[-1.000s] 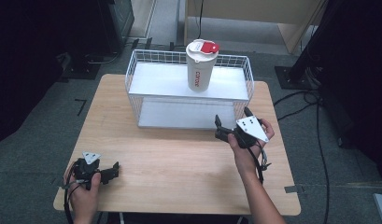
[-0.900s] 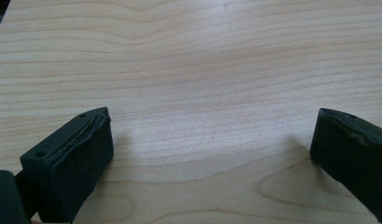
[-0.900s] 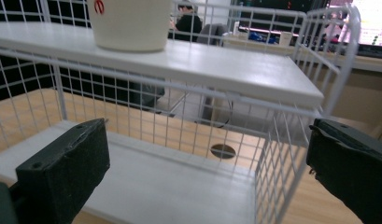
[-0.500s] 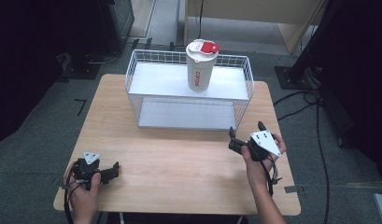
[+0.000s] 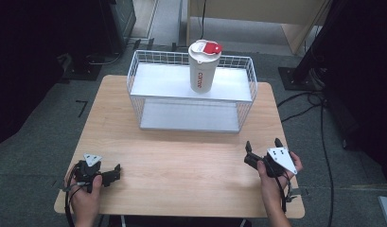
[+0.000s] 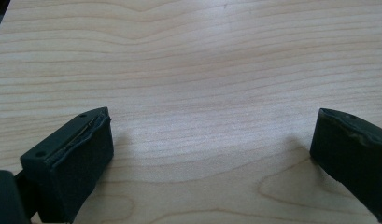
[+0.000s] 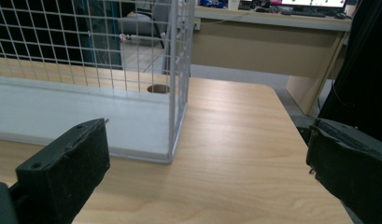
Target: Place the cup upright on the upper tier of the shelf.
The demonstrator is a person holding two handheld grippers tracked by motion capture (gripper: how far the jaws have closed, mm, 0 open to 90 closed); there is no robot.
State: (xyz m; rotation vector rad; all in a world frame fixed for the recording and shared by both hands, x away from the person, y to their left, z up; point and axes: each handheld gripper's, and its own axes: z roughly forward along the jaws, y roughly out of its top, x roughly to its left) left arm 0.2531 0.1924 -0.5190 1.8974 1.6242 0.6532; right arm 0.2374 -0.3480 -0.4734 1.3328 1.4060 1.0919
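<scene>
White lidded cup (image 5: 204, 67), red tab, upright on wire rack (image 5: 191, 90) top-centre; left gripper (image 5: 116, 171) & right gripper (image 5: 263, 149) jaws wide, empty.

Pale light-wood-grain tabletop (image 5: 181, 161), white wire-grid two-shelf rack (image 5: 191, 90), white cylindrical cup with red lettering and red-patched lid (image 5: 203, 66), black gripper jaws

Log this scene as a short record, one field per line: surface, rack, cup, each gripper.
surface: wooden table
rack: white wire rack with two shelves, at the far middle of the table
cup: white lidded cup with a red tab, upright on the upper shelf
left gripper: left gripper at the near left corner, jaws apart, nothing between them
right gripper: right gripper near the right edge, jaws apart, empty, facing the rack's corner
</scene>
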